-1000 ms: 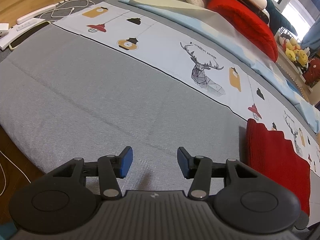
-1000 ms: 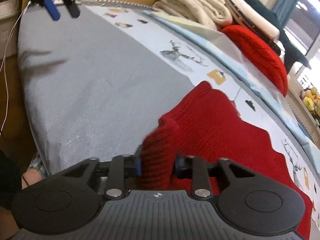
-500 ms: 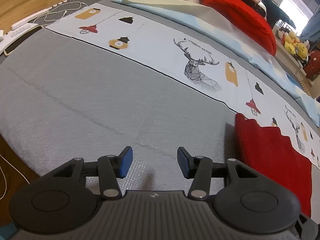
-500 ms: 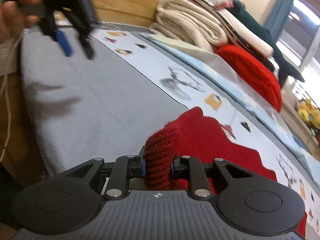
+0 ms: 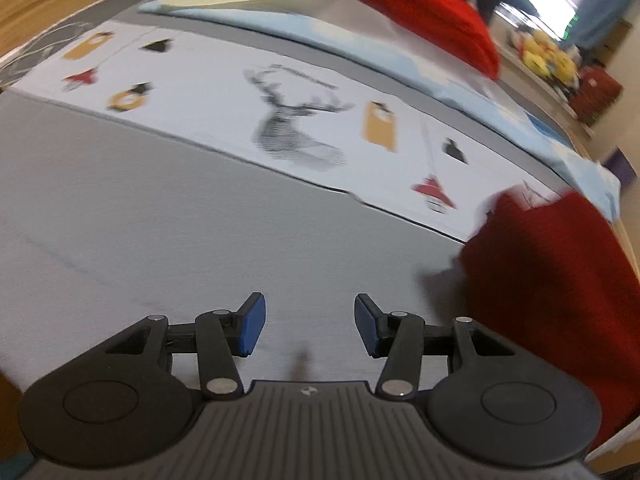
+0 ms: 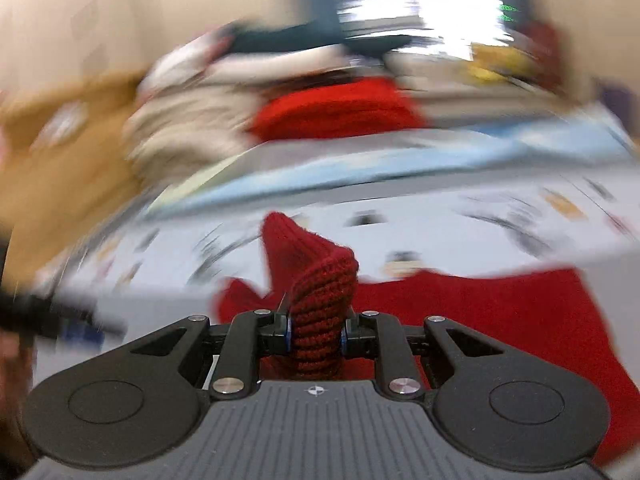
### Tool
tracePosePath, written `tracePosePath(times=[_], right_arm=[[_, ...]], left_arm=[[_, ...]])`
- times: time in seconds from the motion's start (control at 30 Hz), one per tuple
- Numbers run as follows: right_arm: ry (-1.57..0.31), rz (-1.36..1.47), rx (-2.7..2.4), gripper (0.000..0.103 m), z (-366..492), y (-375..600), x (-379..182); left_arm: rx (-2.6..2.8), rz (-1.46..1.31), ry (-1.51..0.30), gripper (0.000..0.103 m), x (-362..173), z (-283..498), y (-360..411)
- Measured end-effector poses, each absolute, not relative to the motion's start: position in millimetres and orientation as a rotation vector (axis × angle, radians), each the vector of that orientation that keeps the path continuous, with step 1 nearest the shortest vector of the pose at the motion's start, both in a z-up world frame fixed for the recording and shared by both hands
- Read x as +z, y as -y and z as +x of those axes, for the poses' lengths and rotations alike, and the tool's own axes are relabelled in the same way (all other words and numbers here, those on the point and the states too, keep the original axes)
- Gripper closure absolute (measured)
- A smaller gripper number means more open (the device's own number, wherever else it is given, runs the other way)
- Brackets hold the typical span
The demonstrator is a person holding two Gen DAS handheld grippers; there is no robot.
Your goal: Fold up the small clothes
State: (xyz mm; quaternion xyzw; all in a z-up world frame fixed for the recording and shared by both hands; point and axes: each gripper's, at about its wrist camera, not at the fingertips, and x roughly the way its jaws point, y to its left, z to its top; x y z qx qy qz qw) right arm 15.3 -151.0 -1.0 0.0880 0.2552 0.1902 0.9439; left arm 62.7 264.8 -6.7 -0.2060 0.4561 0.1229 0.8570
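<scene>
Your right gripper is clamped on a bunched fold of the red knit garment, rest spread on the grey bed cover. Left gripper w/ fingers wide apart, holding nothing, just beside the garment's edge.

A: Where does the left wrist view look from?

B: Low over the grey bed, facing the deer-print sheet, with the red knit garment just right.

A: And the right wrist view?

B: Close above that garment, facing the same sheet. Both share the red pillow behind the sheet.
</scene>
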Motion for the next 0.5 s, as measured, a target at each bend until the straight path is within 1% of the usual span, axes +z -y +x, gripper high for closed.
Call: tracePosePath(times=[0.07, 0.17, 0.23, 0.27, 0.3, 0.33, 0.37, 0.43, 0.5], right_arm=[[-0.525, 0.308, 0.234, 0.083, 23, 216, -4], [-0.556, 0.392, 0.012, 0.083, 27, 293, -24], [-0.689, 0.422, -0.136, 0.080, 35, 337, -52], [-0.813, 0.462, -0.199, 0.075, 41, 361, -70], [-0.896, 0.508, -0.236, 0.068, 43, 377, -82], [-0.943, 0.544, -0.257, 0.065, 41, 392, -88], [-0.938, 0.549, -0.263, 0.062, 38, 402, -86], [-0.878, 0.455, -0.264, 0.061, 33, 408, -67], [-0.828, 0.429, -0.189, 0.059, 33, 412, -50]], left_arm=[[0.220, -0.411, -0.965, 0.049, -8, 79, -241], [0.154, -0.372, -0.974, 0.049, -10, 101, -202], [0.105, -0.341, -0.982, 0.049, -12, 113, -175], [0.084, -0.325, -0.988, 0.048, -14, 118, -163], [0.061, -0.303, -0.997, 0.048, -16, 122, -149], [0.043, -0.281, -1.004, 0.047, -19, 126, -137], [0.031, -0.261, -1.009, 0.047, -21, 129, -128], [-0.001, -0.212, -1.015, 0.046, -24, 134, -108], [-0.026, -0.175, -1.019, 0.046, -28, 138, -94]])
